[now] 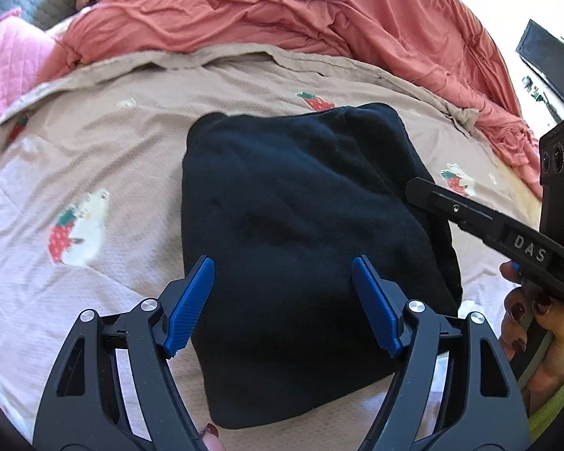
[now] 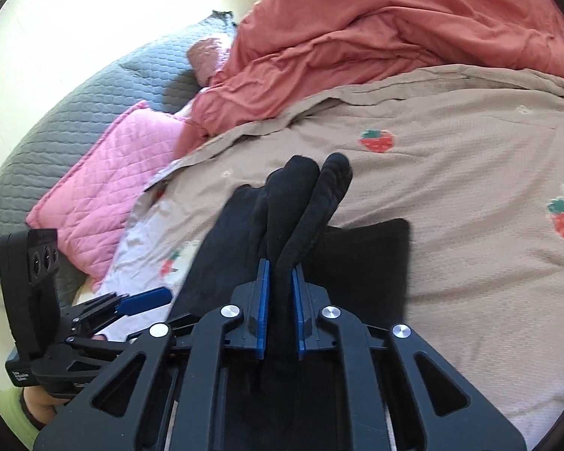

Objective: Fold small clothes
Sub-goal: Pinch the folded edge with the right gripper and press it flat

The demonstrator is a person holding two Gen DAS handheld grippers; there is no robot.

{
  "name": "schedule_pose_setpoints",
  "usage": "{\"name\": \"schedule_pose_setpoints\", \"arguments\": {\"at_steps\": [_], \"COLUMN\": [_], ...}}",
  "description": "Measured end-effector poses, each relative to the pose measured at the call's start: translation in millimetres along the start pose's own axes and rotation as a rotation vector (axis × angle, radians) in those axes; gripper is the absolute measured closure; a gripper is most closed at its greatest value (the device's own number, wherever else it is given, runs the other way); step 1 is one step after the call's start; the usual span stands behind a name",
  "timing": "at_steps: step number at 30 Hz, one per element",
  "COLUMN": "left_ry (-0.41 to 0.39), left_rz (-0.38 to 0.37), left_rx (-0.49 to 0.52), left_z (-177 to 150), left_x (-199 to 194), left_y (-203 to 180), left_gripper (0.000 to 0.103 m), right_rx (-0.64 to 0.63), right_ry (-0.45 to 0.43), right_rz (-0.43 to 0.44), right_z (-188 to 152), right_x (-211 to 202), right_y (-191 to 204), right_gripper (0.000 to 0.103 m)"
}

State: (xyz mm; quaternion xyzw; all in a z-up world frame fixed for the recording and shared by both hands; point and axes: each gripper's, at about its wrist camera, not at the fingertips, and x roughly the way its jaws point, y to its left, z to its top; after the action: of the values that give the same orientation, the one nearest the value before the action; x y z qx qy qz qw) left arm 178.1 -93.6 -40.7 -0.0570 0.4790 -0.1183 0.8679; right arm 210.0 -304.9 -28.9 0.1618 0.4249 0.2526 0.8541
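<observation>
The black garment lies folded on the beige strawberry-print bedspread, roughly in the middle of the bed, its long axis running away from the left wrist camera.

Left gripper: the fingers stand wide apart. The blue pads hover over the near end of the garment, one above its left edge and one above its middle. Nothing is held between them; whether the pads touch the cloth cannot be told.

Right gripper: the fingers are nearly closed, with only a narrow gap between the blue pads. That gap is filled by a pinched fold of the garment's black fabric (two rounded lobes of cloth stick out beyond the fingertips and stand clear of the bedspread). In the left wrist view this gripper enters from the right and meets the garment at its right edge.

Behind the garment lie a rumpled coral duvet, a pink quilted pillow and a grey quilted pillow.
</observation>
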Motion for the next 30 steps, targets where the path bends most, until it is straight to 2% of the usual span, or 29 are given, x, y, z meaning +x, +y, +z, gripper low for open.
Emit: {"name": "schedule_pose_setpoints", "arguments": {"at_steps": [2, 6, 11, 12, 13, 16, 17, 19, 21, 24, 27, 30], "left_ry": [0.003, 0.022, 0.023, 0.024, 0.024, 0.023, 0.023, 0.023, 0.024, 0.023, 0.024, 0.013], "left_rz": [0.003, 0.019, 0.018, 0.019, 0.017, 0.02, 0.021, 0.021, 0.023, 0.028, 0.029, 0.003], "left_rx": [0.008, 0.021, 0.021, 0.017, 0.013, 0.019, 0.02, 0.019, 0.021, 0.026, 0.035, 0.04], "left_z": [-2, -6, -8, -8, -8, -8, -9, -9, -9, -10, -9, -6], "left_x": [3, 14, 18, 19, 19, 20, 20, 19, 19, 18, 14, 8], "left_y": [-2, -4, -2, -1, 0, 1, 1, 1, -1, -2, -6, -9], "left_gripper": [0.033, 0.033, 0.031, 0.031, 0.031, 0.031, 0.031, 0.031, 0.031, 0.031, 0.031, 0.031], "right_rx": [0.007, 0.052, 0.167, 0.196, 0.219, 0.26, 0.254, 0.201, 0.172, 0.167, 0.08, 0.046], "right_ry": [0.014, 0.104, 0.098, 0.078, 0.065, 0.069, 0.082, 0.115, 0.131, 0.139, 0.098, 0.039], "right_rz": [-0.034, -0.077, 0.005, 0.03, 0.053, 0.109, 0.103, 0.034, 0.008, 0.052, 0.028, 0.044], "right_z": [0, -11, -15, -14, -14, -15, -16, -19, -23, -28, -19, -5], "right_x": [1, 26, 27, 24, 23, 27, 31, 39, 45, 52, 37, 15], "right_y": [-12, -33, -47, -50, -52, -52, -50, -41, -37, -31, -15, -5], "right_gripper": [0.096, 0.096, 0.089, 0.081, 0.068, 0.052, 0.05, 0.046, 0.046, 0.081, 0.085, 0.085]}}
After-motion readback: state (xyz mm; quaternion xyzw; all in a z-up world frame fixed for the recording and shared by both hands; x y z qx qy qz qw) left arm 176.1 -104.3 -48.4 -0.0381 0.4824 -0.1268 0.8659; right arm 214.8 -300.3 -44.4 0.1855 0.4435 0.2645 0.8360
